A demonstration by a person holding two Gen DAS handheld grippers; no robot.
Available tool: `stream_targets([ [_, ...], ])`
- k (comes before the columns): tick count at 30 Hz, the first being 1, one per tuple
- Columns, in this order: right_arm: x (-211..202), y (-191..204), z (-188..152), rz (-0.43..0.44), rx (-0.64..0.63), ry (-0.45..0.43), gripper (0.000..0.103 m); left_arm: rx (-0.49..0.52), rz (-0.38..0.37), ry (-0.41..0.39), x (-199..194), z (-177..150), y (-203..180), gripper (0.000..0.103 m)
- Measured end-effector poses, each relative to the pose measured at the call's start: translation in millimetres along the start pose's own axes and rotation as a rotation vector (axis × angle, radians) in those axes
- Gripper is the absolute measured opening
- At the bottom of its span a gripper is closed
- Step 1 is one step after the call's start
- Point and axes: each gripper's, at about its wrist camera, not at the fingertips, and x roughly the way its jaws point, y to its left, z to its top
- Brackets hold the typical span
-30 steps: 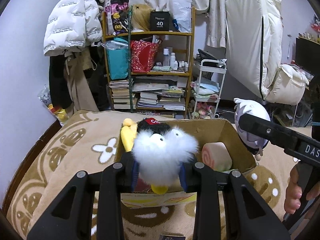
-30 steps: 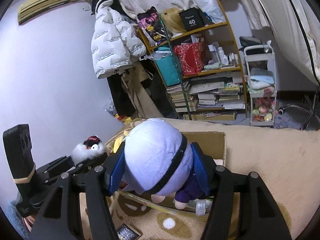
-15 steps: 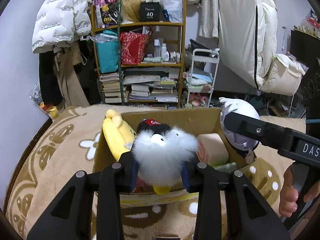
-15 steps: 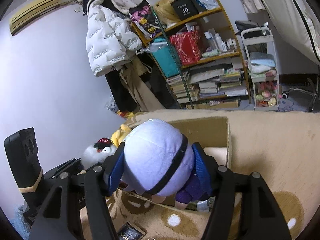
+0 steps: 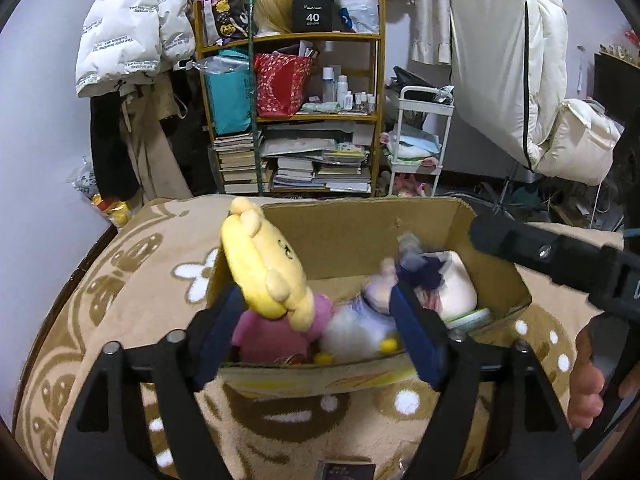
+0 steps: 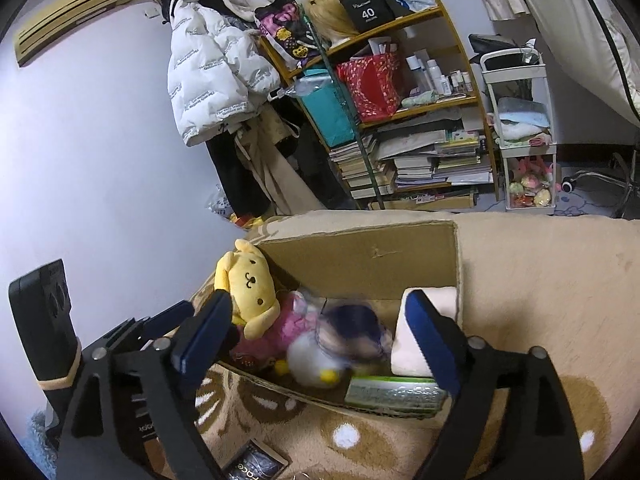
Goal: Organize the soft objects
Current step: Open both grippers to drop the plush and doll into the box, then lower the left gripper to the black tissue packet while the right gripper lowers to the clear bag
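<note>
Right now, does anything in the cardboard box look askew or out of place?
Yes: the yellow dog plush leans on the cardboard box's left wall, head above the rim. The purple-haired doll is blurred, apparently still tumbling.

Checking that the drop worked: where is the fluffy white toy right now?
In both wrist views the fluffy white toy lies inside the cardboard box near its front wall, between the pink-bodied yellow plush on its left and the purple-haired doll.

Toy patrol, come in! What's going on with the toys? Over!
Both tools, left and right, just opened, empty. Fluffy white toy and purple doll in the box. Nothing blocking.
</note>
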Motion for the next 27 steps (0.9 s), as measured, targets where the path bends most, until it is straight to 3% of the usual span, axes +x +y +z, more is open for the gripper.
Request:
stream_targets([
  [2, -3.5, 0.2, 1.6, -0.006, 0.004, -0.006, 0.103, 0.0, 0.009, 0.003, -2.9, -1.3, 1.5, 0.08],
  [10, -25.3, 5.6, 0.6, -0.056, -0.005, -0.029, 0.103, -0.005, 0.062, 0.009, -24.8, -6.2, 9.7, 0.096],
  [20, -59.1, 20.7, -12.6, -0.103, -0.027, -0.03, 0.103, -0.026, 0.084, 0.028, -65.1, -18.3, 19.9, 0.099],
  [27, -76.7, 33.1, -28.7, -0.152, -0.05, 0.033, 0.103, -0.011, 0.087, 0.077, -93.0, -29.7, 18.9, 0.099],
])
